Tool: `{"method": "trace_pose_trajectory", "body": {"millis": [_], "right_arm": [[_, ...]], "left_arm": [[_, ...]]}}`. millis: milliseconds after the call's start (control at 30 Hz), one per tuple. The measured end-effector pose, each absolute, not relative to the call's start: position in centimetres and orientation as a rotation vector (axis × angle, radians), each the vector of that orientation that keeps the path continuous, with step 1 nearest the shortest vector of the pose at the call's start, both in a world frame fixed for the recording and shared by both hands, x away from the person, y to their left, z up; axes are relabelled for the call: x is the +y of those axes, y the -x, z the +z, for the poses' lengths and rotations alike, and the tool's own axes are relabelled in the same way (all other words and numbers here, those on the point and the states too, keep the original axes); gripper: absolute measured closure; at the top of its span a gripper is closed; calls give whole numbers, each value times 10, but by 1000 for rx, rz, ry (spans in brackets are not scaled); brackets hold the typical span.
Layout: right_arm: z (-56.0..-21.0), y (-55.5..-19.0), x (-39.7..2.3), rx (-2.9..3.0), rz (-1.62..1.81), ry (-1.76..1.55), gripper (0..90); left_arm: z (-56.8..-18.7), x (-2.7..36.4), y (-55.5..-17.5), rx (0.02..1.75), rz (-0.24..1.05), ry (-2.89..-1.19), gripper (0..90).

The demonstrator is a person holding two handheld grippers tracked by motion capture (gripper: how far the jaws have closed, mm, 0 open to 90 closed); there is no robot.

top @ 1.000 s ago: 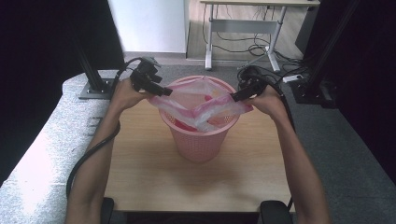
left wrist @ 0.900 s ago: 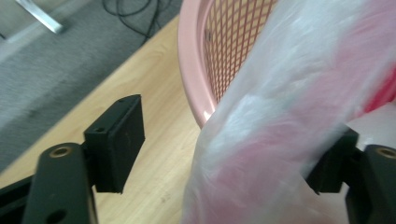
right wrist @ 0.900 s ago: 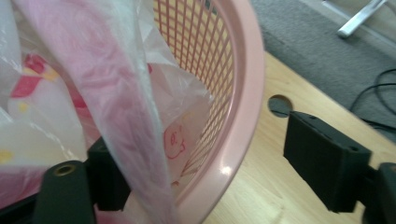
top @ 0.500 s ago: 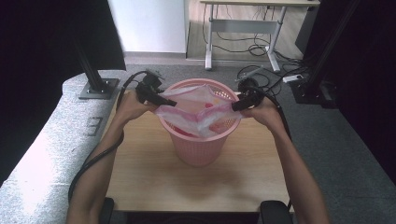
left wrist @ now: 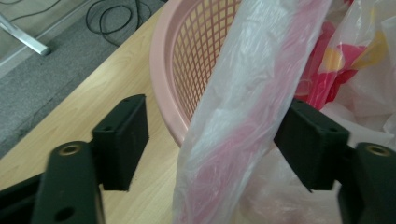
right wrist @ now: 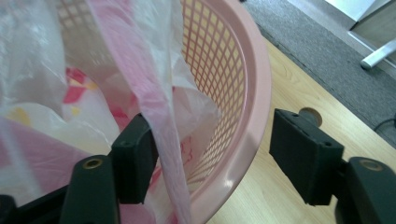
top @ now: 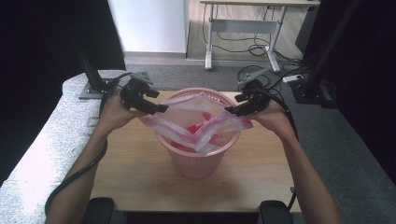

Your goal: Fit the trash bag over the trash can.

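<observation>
basket (top: pixel 198 161) contents hidden — bag (top: pixel 187 119) covering

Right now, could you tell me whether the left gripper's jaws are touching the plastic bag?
Touching on one side. In the left gripper view the plastic bag hangs between the left gripper jaws, resting against the right-hand jaw, while bare table shows between it and the other jaw.

— What is in front of me?

— A pink lattice-walled basket (top: pixel 198 158) stands upright on the middle of the wooden table. A translucent plastic bag (top: pixel 196 123) with pink and red patches is spread over its mouth and sags inside.

— How does my bag sit?

— Its left edge hangs outside the basket's left rim (left wrist: pixel 236 121); its right edge drapes just inside the right rim (right wrist: pixel 159 107). The near fold dips into the basket, and the far fold lies against the far rim.
</observation>
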State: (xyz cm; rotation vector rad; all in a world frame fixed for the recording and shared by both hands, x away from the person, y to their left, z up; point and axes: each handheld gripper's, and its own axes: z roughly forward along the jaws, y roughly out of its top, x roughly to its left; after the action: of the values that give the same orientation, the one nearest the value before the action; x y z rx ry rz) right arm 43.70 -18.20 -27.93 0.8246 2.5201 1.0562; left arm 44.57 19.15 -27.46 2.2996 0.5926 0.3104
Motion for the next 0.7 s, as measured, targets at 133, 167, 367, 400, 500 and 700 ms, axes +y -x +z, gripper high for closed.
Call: {"method": "trace_pose_trajectory", "body": {"millis": [133, 167, 367, 400, 500, 700], "right_arm": [[-277, -433, -179, 2567, 1033, -776, 607], [-277, -431, -178, 2574, 1013, -753, 690], [-275, -436, -179, 2549, 997, -765, 887], [-275, -439, -179, 2534, 995, -776, 888], [-276, -450, -181, 2483, 956, -822, 888], [-289, -476, -178, 2440, 893, -885, 886]], "left_arm": [[-273, 187, -445, 555, 331, -2332, 459], [-273, 186, -446, 550, 341, -2336, 531], [-272, 176, -461, 598, 451, -2338, 881], [-272, 175, -466, 609, 464, -2339, 884], [-275, 169, -482, 651, 489, -2347, 887], [-292, 155, -509, 717, 491, -2406, 886]]}}
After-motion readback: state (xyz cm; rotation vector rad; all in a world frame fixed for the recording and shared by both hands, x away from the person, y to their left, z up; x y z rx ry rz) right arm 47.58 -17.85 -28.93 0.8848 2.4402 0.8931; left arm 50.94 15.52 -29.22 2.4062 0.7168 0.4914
